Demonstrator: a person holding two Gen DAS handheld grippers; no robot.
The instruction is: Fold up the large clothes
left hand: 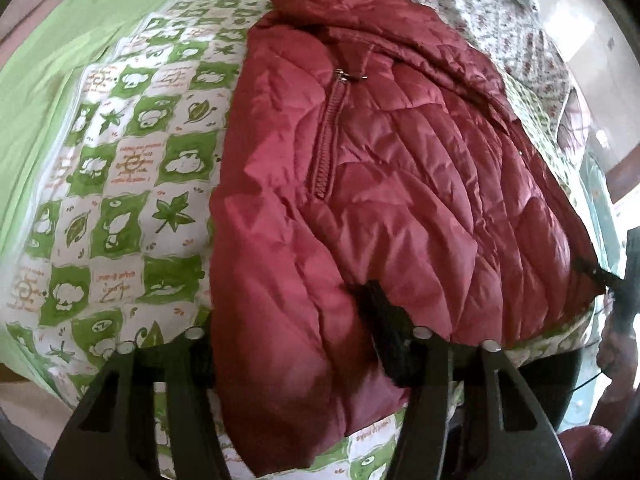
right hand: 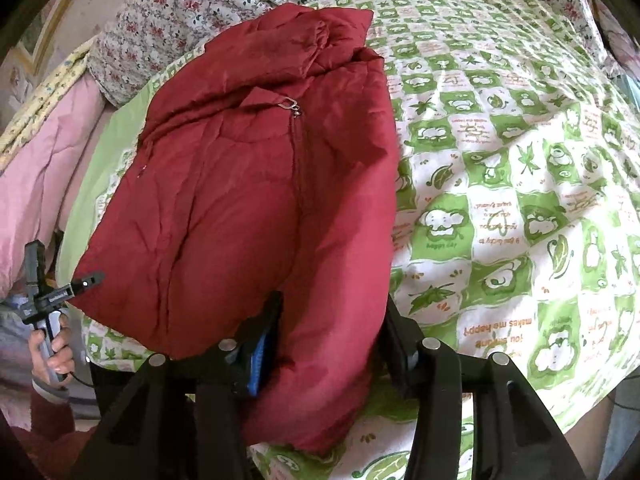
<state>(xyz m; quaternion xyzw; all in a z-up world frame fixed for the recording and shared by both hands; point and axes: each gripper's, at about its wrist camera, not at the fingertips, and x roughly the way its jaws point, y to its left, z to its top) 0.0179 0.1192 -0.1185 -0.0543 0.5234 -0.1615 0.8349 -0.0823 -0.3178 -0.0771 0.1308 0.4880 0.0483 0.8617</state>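
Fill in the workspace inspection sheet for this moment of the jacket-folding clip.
Surface: bed under a green-and-white checked sheet.
Job's things: red puffer jacket lying zipped, sleeves tucked in, zipper pull near the collar.
Clutter: floral bedding and pink quilt beyond the jacket.
Grippers: left gripper open astride the jacket's near edge; right gripper open around a jacket bulge.
Cables: thin black cable under the left handle.
Surroundings: pale floor beside the bed.
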